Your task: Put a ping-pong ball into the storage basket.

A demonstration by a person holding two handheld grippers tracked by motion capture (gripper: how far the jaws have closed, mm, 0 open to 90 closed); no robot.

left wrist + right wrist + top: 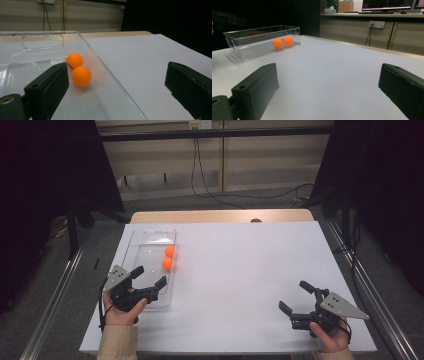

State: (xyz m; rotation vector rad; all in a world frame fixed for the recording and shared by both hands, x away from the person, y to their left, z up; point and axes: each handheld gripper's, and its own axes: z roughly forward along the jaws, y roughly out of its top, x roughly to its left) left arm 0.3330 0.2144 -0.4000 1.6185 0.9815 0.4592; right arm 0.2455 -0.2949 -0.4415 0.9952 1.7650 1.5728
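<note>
Your left tongs [148,279] hung spread astride the clear bin's [145,292] wall — right tongs [296,296] also spread — so closing risked knocking the two orange balls [81,76] resting inside it away.

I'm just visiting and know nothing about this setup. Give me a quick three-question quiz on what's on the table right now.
1. How many orange balls lie in the clear tray?
2. True or false: the left gripper is shut on a ball.
3. Which gripper is nearer the tray: A) left, B) right gripper?

Key:
1. Two, side by side against the tray's right wall.
2. False; its jaws stand open, holding nothing.
3. A; one jaw reaches over the tray.
</note>
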